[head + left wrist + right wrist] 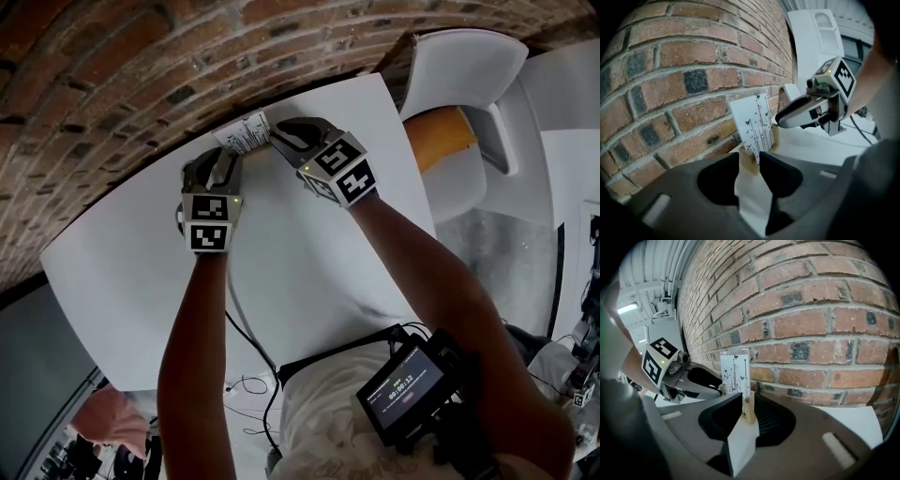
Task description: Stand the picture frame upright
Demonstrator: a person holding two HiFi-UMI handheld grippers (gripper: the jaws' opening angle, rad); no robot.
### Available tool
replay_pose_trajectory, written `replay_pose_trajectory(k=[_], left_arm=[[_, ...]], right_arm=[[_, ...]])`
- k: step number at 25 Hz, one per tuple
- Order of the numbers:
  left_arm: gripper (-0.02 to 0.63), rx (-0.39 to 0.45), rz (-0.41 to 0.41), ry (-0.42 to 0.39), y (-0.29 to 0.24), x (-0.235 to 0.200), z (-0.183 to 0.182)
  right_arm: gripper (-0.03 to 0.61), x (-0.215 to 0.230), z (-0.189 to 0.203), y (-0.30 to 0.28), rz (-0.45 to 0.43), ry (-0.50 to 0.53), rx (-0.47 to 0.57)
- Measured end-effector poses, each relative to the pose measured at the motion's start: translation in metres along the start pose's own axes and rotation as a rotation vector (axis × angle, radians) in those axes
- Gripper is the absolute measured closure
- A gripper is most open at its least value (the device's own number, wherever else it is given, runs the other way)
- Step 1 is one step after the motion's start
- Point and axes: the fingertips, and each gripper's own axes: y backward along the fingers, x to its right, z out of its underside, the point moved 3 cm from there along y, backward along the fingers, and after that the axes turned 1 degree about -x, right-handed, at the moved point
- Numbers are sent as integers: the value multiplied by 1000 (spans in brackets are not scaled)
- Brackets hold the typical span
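The picture frame (246, 131) stands nearly upright at the far edge of the white table (309, 272), close to the brick wall (103, 84). It has a pale wooden rim and a white print with black butterflies and stems (757, 123). My left gripper (231, 156) is shut on the frame's lower left corner; the wood sits between its jaws (751, 161). My right gripper (276, 137) grips the opposite side, with the wooden edge pinched between its jaws (749, 409). The frame's back is hidden.
A white chair with an orange seat pad (448, 136) stands to the table's right. A handheld screen device (403, 386) hangs at the person's chest, and a cable (246, 328) trails over the table's near edge.
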Motion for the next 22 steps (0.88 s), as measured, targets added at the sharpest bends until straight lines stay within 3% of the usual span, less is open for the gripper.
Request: replay_pose_trajectory(k=[8, 14, 22], left_arm=[[487, 39, 32, 146, 30, 16, 11], [532, 92, 17, 184, 62, 27, 8], [600, 155, 20, 313, 118, 67, 25]], right_arm=[[511, -14, 2, 26, 4, -44, 50], [535, -29, 2, 48, -10, -51, 76], [569, -74, 18, 86, -58, -89, 97]])
